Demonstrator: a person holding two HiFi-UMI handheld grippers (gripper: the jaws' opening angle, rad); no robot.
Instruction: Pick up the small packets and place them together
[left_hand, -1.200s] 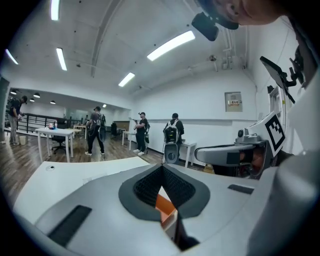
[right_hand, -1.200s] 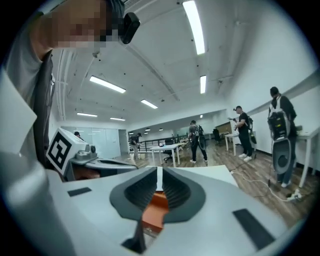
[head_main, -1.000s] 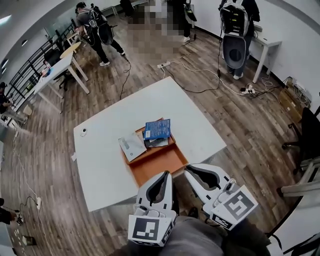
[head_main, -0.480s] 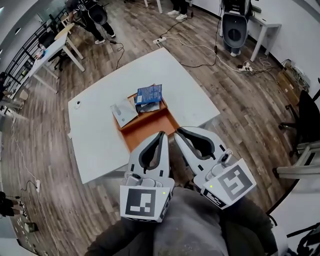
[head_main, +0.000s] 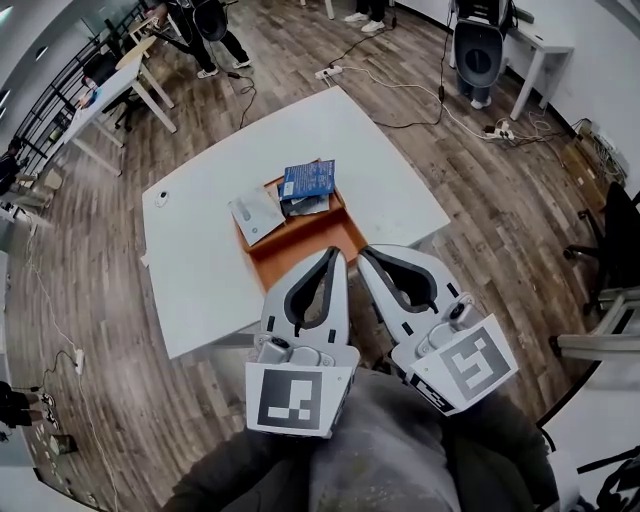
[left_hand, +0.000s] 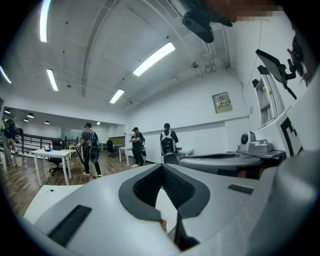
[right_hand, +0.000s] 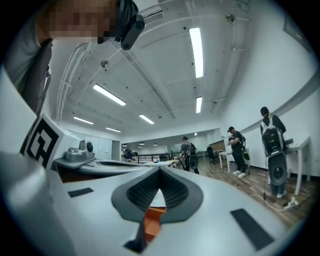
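Blocking tray (head_main: 308, 246) front: left gripper (head_main: 337, 255), right gripper (head_main: 364, 254) | packets (head_main: 306, 181): count unclear

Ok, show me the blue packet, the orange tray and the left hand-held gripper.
blue packet (head_main: 307, 178): head view, middle of its top face.
orange tray (head_main: 300, 245): head view, bare floor near its front.
left hand-held gripper (head_main: 335, 256): head view, where its closed jaw tips meet.

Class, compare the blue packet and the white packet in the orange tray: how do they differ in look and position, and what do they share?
The blue packet is dark blue; the white packet is pale grey-white. The blue packet lies in the orange tray's far corner atop another packet; the white packet lies alone, overhanging the tray's left rim. Both are flat, rectangular and lie in the tray's far half.
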